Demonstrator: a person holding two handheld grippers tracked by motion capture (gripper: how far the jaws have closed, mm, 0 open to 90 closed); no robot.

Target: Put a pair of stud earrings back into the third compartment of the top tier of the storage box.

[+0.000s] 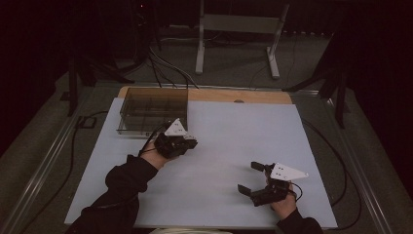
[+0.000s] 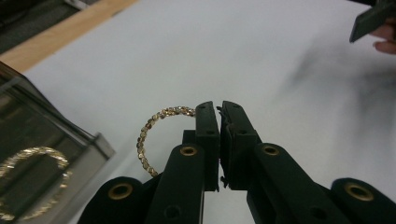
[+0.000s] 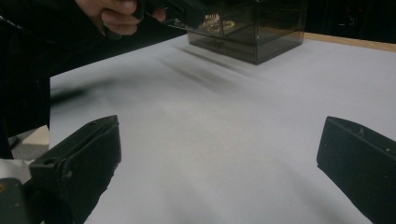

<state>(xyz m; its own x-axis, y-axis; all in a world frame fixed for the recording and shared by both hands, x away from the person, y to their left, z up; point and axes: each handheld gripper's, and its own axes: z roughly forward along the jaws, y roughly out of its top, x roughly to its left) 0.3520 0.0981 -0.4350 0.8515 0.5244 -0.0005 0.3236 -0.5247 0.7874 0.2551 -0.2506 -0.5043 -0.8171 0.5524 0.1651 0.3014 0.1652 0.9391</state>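
The room around my station is dark, with a grey metal stand [image 1: 238, 34] on the floor beyond the table and black cables trailing past it. Under my hands lies a wide white sheet [image 1: 229, 146] that covers nearly the whole tabletop, leaving a strip of bare light wood [image 1: 253, 95] along the far edge.

At the sheet's far left corner I see a smoky transparent plastic box with inner compartments [image 1: 151, 111]. In the left gripper view its wall is at the lower left, and a gold beaded ring [image 2: 35, 179] shows through it inside; which compartment it lies in I cannot tell.

My left gripper [image 1: 191, 143] is just in front of that box, near its front right corner, clear above the sheet. Its black jaws are pressed almost together, and they pinch a slim gold bracelet of small beads [image 2: 156, 133]. The bracelet's loop stands out to the left of the jaws, off the sheet.

My right gripper [image 1: 248, 178] is low over the near right part of the sheet, well apart from the box and the bracelet. Its jaws are spread wide with only bare sheet between them.
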